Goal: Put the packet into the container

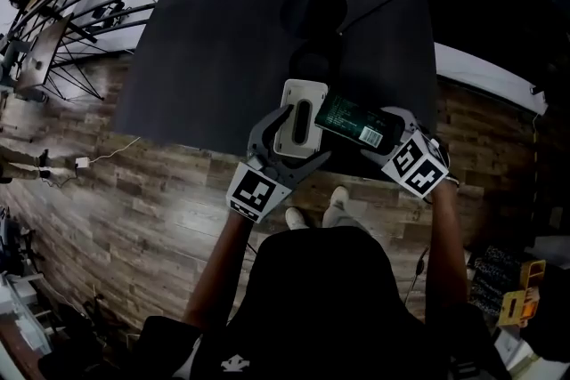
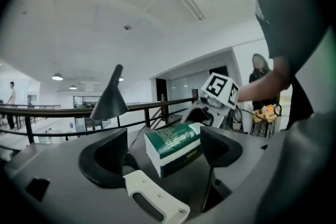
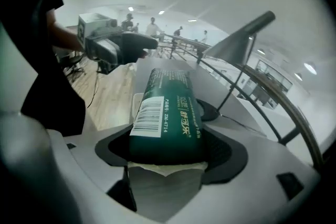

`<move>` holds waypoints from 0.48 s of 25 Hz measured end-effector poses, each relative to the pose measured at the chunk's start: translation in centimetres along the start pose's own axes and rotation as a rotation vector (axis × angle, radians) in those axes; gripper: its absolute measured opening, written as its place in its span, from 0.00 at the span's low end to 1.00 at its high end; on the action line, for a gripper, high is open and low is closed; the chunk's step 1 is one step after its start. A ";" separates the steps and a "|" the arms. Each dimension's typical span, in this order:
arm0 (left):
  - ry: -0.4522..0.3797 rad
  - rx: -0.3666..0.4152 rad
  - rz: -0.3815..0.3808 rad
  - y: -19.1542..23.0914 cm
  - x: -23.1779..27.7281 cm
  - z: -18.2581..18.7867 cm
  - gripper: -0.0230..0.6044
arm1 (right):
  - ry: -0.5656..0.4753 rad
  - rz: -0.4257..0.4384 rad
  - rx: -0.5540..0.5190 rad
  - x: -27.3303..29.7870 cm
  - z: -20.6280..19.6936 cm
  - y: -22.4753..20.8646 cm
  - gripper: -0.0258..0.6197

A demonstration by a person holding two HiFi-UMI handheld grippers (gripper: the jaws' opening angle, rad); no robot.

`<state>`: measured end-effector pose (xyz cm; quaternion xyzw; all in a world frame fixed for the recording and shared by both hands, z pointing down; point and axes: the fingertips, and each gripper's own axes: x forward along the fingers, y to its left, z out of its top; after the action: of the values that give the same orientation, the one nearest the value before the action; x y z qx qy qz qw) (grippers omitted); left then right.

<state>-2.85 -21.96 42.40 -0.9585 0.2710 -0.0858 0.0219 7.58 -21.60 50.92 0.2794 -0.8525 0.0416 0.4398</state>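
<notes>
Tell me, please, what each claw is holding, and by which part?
The right claw grips the green packet by its barcode end; the left claw, jaws apart, holds nothing.

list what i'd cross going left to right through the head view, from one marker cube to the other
left gripper's marker cube → white container → green packet → right gripper's marker cube

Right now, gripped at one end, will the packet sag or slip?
Probably fairly stiff: the packet juts from the right gripper without drooping. Likely light, since an end grip carries it. Its glossy wrap may slip; the boxy shape shouldn't roll.
</notes>
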 end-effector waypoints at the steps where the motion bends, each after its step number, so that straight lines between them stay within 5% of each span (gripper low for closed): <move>1: 0.030 0.040 -0.030 -0.7 0.2 -0.4 0.72 | 0.017 0.028 -0.069 -0.5 0.3 0.2 0.62; 8: 0.178 0.197 -0.151 -2.9 0.2 -2.7 0.78 | 0.105 0.201 -0.446 -2.3 2.1 3.1 0.62; 12: 0.217 0.226 -0.189 -3.7 0.1 -3.5 0.78 | 0.101 0.209 -0.567 -2.1 2.9 3.9 0.62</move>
<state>-1.49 -18.81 46.18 -0.9562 0.1693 -0.2204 0.0919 4.44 -18.28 48.20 0.0538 -0.8313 -0.1391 0.5355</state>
